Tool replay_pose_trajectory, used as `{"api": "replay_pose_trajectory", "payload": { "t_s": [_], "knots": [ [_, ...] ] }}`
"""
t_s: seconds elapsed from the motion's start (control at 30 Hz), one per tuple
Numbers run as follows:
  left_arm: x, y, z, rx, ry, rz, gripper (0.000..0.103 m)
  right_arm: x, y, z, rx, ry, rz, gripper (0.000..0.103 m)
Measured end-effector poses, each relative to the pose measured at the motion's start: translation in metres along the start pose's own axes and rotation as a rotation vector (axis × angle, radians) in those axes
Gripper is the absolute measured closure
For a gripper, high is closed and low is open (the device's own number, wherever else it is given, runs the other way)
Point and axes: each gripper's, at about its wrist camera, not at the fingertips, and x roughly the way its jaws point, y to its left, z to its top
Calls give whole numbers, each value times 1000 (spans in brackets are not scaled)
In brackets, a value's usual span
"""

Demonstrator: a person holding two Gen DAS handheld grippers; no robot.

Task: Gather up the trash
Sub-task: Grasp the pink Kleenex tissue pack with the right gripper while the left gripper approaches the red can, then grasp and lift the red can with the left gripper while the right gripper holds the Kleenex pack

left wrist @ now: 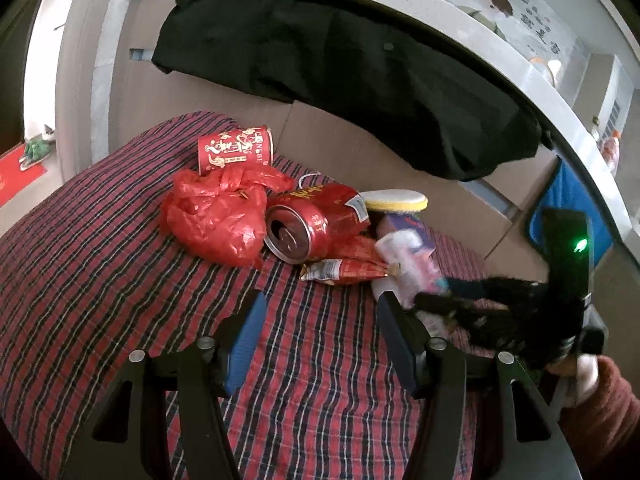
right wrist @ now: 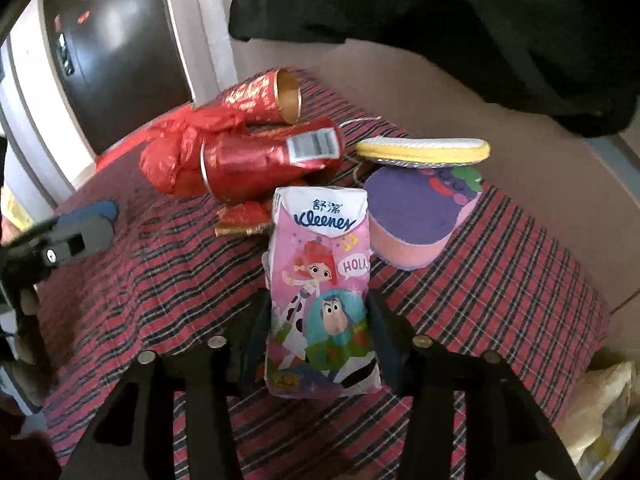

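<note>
On a red plaid cloth (left wrist: 100,272) lies a pile of trash: a red paper cup (left wrist: 235,151) on its side, a crumpled red plastic bag (left wrist: 216,216), a red drink can (left wrist: 308,226) and a red snack wrapper (left wrist: 346,270). My left gripper (left wrist: 320,312) is open and empty, just in front of the wrapper. My right gripper (right wrist: 318,320) is shut on a pink Kleenex tissue pack (right wrist: 320,280), held above the cloth. The pack also shows in the left wrist view (left wrist: 408,264). The cup (right wrist: 276,98), bag (right wrist: 172,156) and can (right wrist: 256,160) show behind it.
A purple and pink sponge (right wrist: 416,216) and a yellow-edged pad (right wrist: 422,149) lie right of the can. A black garment (left wrist: 340,68) hangs over the board behind. A yellowish plastic bag (right wrist: 604,412) sits past the cloth's right edge.
</note>
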Motion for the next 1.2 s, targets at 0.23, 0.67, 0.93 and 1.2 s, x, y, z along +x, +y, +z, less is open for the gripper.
{"api": "replay_pose_trajectory", "payload": {
  "t_s": [0.23, 0.67, 0.93, 1.2],
  "knots": [
    [16, -4, 9, -26, 18, -41, 43, -49, -28, -15, 128, -120, -13, 64],
    [81, 3, 58, -215, 20, 69, 43, -62, -47, -46, 197, -169, -55, 64],
    [117, 15, 64, -296, 40, 156, 40, -57, -53, -58, 217, -170, -42, 64],
    [124, 19, 69, -342, 73, 151, 42, -53, -59, -59, 251, -178, -42, 64]
  ]
}}
